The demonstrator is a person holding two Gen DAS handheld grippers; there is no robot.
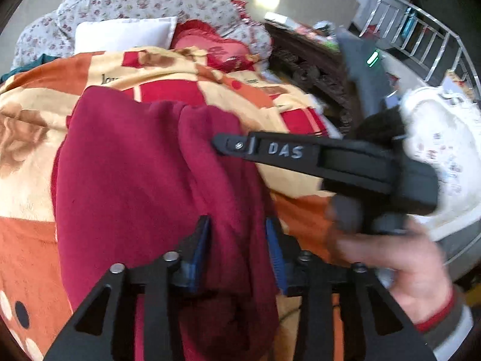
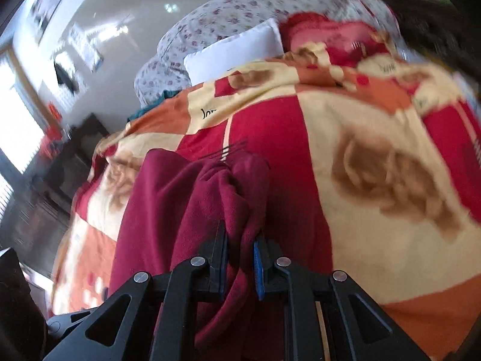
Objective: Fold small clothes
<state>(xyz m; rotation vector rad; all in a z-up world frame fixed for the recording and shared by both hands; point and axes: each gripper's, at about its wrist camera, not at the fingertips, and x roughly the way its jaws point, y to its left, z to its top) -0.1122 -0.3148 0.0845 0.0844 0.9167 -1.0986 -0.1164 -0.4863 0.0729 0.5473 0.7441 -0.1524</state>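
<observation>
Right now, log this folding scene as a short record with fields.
garment: dark red fleece garment, bunched, lifted at two points
surface: orange, cream and red patterned blanket on a bed
left gripper: cloth between the pads; grip unclear
right gripper: shut on a gathered fold of the garment
right hand: holding the right gripper's handle
behind: white pillow, floral bedding

one maroon garment, one patterned blanket, one white pillow, two grippers
</observation>
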